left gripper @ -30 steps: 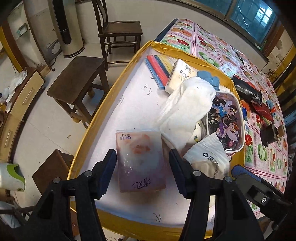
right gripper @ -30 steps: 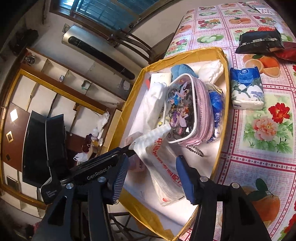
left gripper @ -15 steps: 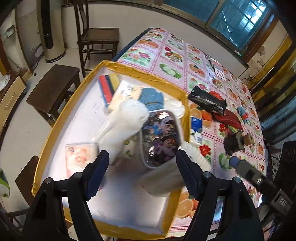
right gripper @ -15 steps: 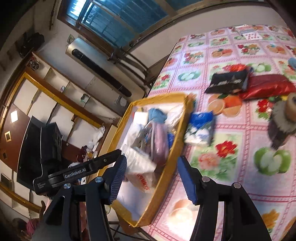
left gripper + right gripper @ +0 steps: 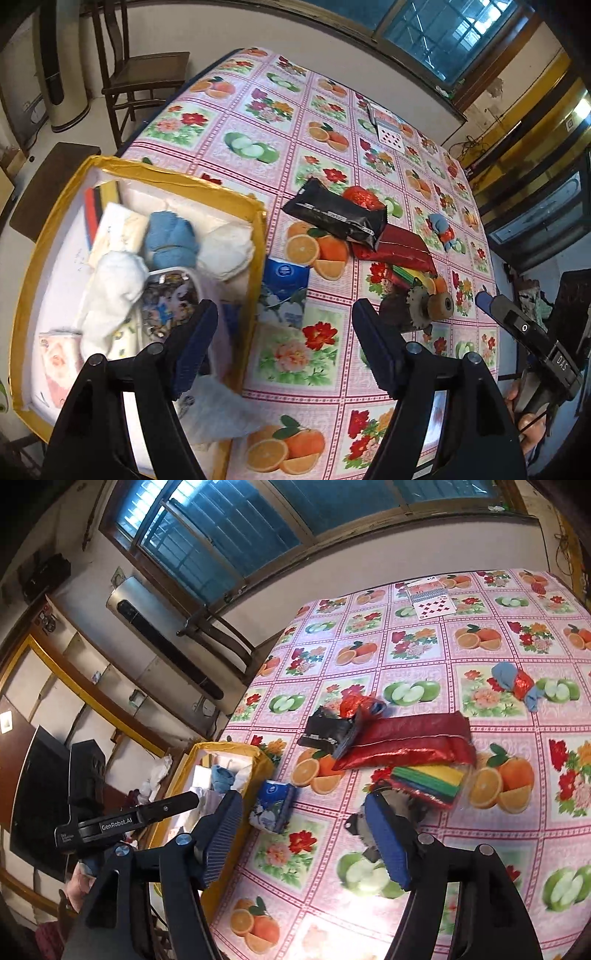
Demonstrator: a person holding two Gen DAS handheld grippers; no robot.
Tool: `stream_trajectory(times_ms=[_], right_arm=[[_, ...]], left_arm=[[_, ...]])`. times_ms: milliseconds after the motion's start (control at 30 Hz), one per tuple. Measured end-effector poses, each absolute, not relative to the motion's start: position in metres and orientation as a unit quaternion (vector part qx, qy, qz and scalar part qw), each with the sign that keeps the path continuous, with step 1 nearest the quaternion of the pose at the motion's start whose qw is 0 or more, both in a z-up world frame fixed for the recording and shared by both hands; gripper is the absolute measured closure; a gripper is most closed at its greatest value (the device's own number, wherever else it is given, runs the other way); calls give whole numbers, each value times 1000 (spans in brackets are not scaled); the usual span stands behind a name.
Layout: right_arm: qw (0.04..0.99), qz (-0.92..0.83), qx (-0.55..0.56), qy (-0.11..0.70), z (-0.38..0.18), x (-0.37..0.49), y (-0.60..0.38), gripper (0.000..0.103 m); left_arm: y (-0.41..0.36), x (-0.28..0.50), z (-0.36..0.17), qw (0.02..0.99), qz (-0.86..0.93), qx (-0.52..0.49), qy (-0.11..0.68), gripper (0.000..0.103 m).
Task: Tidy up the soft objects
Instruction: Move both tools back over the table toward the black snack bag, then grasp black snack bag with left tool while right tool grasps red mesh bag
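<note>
A yellow-rimmed white tray [image 5: 263,236] at the table's left end holds a blue sock ball [image 5: 169,240], white socks [image 5: 110,291], a cartoon pouch [image 5: 168,302] and tissue packs. Just right of it on the cloth lies a blue tissue pack [image 5: 284,291] [image 5: 273,806]. Farther right are a black packet [image 5: 334,218], a red packet [image 5: 410,744], a rainbow cloth bundle [image 5: 428,781] and a blue-and-red wrapped thing [image 5: 515,683]. My left gripper [image 5: 284,332] hangs open above the blue pack, holding nothing. Over the cloth, my right gripper [image 5: 304,834] is open and empty too.
A round dark tool [image 5: 417,308] stands on the floral tablecloth [image 5: 258,110] near the rainbow bundle. Playing cards [image 5: 430,603] lie at the far end. A wooden chair [image 5: 147,74] and stool [image 5: 48,184] stand beyond the tray; a window fills the far wall.
Both grippers have pulled back and swung right, from low over the tray's contents to above the cloth beside it. Both stayed open and empty.
</note>
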State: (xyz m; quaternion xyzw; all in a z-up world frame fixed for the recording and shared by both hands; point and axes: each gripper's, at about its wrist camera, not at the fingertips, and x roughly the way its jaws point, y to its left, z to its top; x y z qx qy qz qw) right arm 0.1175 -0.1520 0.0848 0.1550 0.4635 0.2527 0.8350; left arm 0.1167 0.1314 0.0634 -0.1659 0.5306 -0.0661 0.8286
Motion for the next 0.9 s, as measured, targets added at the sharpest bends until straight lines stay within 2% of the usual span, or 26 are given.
stream_trajectory(times_ms=[167, 467, 700, 900], right_arm=[[807, 274, 121, 510, 70, 158, -166, 30], [813, 295, 22, 502, 49, 214, -153, 30], [809, 260, 63, 523, 25, 271, -142, 30], [802, 270, 75, 527, 12, 286, -146, 30]], left_arm=[[97, 156, 43, 808, -67, -189, 554, 28], [78, 210, -3, 765, -23, -294, 572, 28], [73, 234, -25, 749, 1, -336, 571, 28], [66, 251, -34, 748, 1, -355, 561, 28]])
